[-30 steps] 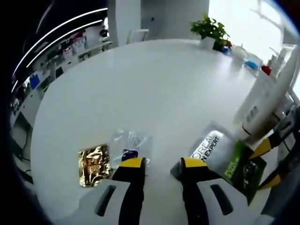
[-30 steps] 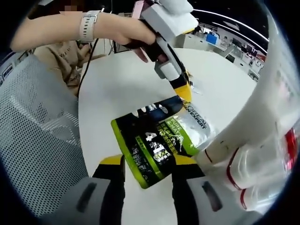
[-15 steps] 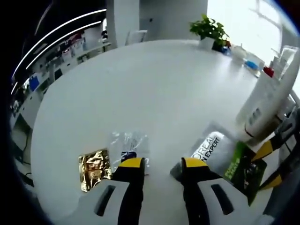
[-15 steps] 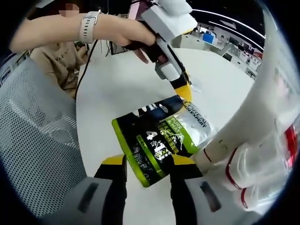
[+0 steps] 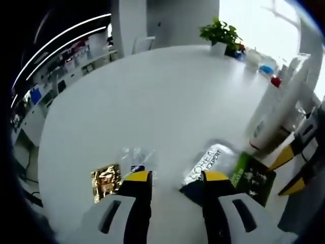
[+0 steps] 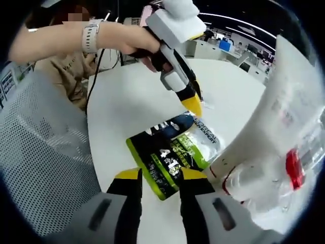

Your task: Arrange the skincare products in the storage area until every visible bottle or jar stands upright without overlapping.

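Both grippers' fingers apart, empty; green sachet [image 6: 167,162], gold packet [image 5: 105,179], perhaps leaning white bottle [image 5: 274,109] nearby.

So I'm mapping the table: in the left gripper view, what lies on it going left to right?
Gold sachet → clear sachet → L'Oreal pack → green pack → white bottle
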Motion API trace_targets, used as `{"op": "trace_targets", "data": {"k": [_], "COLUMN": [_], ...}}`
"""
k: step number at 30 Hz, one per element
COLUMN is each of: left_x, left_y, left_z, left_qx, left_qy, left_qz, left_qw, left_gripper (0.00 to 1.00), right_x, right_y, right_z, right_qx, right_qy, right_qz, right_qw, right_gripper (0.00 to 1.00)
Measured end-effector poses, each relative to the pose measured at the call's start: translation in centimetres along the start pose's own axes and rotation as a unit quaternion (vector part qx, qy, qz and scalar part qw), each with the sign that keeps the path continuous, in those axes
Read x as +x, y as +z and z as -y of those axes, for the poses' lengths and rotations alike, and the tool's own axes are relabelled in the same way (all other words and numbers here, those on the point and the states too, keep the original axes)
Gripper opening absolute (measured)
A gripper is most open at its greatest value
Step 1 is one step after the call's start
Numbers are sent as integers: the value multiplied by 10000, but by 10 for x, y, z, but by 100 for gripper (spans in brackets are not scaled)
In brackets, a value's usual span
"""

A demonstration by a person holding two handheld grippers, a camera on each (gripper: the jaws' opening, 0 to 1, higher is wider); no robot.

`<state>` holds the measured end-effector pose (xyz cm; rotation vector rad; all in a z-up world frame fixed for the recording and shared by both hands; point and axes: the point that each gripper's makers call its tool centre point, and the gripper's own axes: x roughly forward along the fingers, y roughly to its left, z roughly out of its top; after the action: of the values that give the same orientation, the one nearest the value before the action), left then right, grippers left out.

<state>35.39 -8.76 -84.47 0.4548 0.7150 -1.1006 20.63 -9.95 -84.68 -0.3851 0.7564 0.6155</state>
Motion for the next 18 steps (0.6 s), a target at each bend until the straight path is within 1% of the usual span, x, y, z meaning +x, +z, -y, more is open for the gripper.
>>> {"op": "trace_targets", "data": {"k": [5, 8, 13, 18], "left_x": [-14, -25, -42, -59], "left_y": [4, 4, 1, 3], "left_z": [13, 24, 36, 47], "left_qx": [-23, 31, 69, 80], "left_qy": [-82, -139, -159, -177], "left_qz": [76, 71, 46, 104], "left_qw": [9999, 9999, 9998, 9998], "left_gripper": [37, 38, 40, 44], "right_x": [-17, -25, -42, -62], "right_y": [6, 5, 5, 6], "right_z": [-6, -8, -5, 0], "right_qx": [-54, -30, 35, 90], "right_qy": [49, 54, -38, -111], "right_qz": [97, 94, 158, 245], "right_qw": [9999, 9999, 9999, 9996], "right_gripper": [29, 28, 28, 30]}}
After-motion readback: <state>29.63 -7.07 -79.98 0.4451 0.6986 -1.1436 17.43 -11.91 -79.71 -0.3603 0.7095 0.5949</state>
